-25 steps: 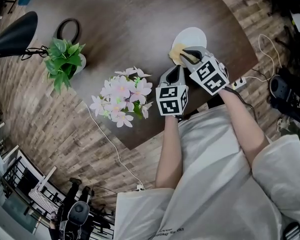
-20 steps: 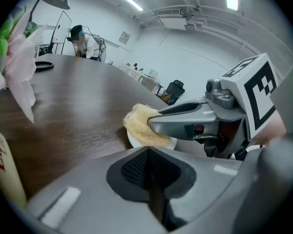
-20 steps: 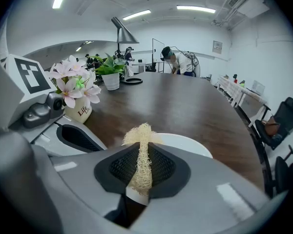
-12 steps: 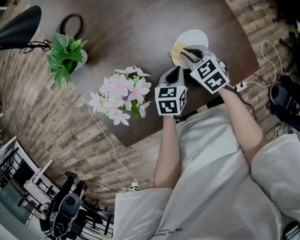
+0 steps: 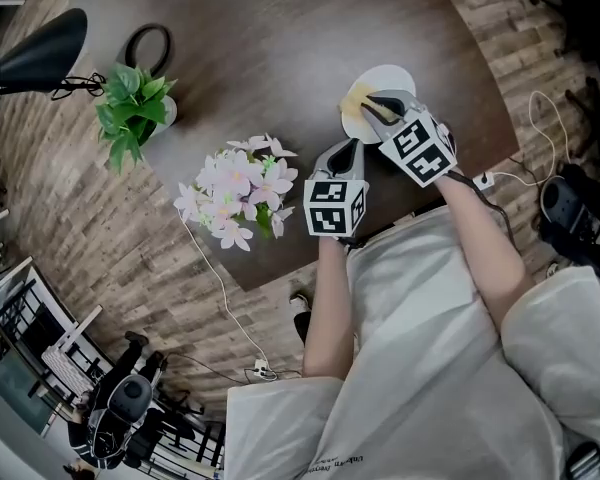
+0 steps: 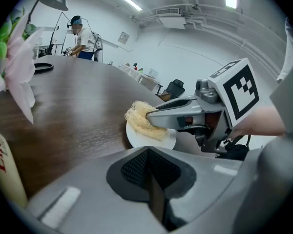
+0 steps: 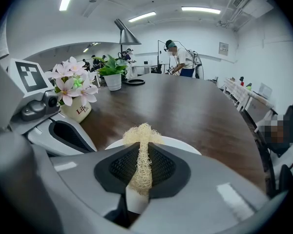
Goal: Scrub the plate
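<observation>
Pinching a pale yellow fibrous scrub pad (image 5: 351,102) in my right gripper (image 5: 366,107), I held it on the round white plate (image 5: 392,76), plate sat near the dark wooden desk (image 5: 280,48) edge, left gripper (image 5: 351,145) just beside it, jaws together, empty.

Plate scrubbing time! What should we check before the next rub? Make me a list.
1. Scrubber gripped: ok, the right gripper is shut on it.
2. Scrubber on the plate: ok, it touches the plate.
3. Plate held steady: not ok, the left gripper is shut, empty and short of the plate.
4. Flowers out of the way: ok, they stand apart on the left.
5. Plate clean under the scrubber: cannot tell.
</observation>
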{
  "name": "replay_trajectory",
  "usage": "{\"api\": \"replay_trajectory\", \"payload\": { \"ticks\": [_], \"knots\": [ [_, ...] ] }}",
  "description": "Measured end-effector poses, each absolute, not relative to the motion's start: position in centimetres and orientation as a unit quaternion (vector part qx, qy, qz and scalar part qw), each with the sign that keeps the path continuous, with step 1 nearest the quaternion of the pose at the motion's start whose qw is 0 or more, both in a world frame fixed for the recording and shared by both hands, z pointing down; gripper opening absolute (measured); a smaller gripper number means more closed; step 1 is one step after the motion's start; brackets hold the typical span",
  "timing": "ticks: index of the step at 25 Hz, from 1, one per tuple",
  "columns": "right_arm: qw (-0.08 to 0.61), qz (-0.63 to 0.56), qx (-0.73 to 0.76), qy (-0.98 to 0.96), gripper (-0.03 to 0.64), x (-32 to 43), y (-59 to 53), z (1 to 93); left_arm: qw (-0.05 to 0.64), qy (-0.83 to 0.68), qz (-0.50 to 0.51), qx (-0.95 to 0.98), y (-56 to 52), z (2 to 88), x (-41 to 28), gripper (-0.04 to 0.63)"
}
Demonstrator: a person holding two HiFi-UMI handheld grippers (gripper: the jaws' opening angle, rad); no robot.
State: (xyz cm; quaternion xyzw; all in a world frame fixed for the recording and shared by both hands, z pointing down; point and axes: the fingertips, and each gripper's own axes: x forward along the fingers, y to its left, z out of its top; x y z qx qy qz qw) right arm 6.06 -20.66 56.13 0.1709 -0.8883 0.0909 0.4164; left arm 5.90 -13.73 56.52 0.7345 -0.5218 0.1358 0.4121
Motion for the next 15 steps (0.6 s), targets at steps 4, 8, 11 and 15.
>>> {"api": "replay_trajectory", "payload": {
  "ticks": [4,8,11,15],
  "knots": [
    [0.414,0.090,0.176,-0.889,0.071,6.4,-21.7,56.2,0.412,-0.522,0.135,0.734,-13.8,56.6,5.9,0.000],
    [0.414,0.089,0.187,-0.886,0.071,7.1,-22.9,56.2,0.411,-0.523,0.136,0.734,-13.8,56.6,5.8,0.000],
    [0.415,0.086,0.195,-0.884,0.071,7.6,-23.8,56.1,0.409,-0.526,0.137,0.733,-13.8,56.6,5.7,0.000],
    [0.420,0.082,0.207,-0.880,0.071,8.8,-24.9,56.0,0.411,-0.527,0.134,0.732,-13.9,56.6,6.0,0.000]
  ]
}}
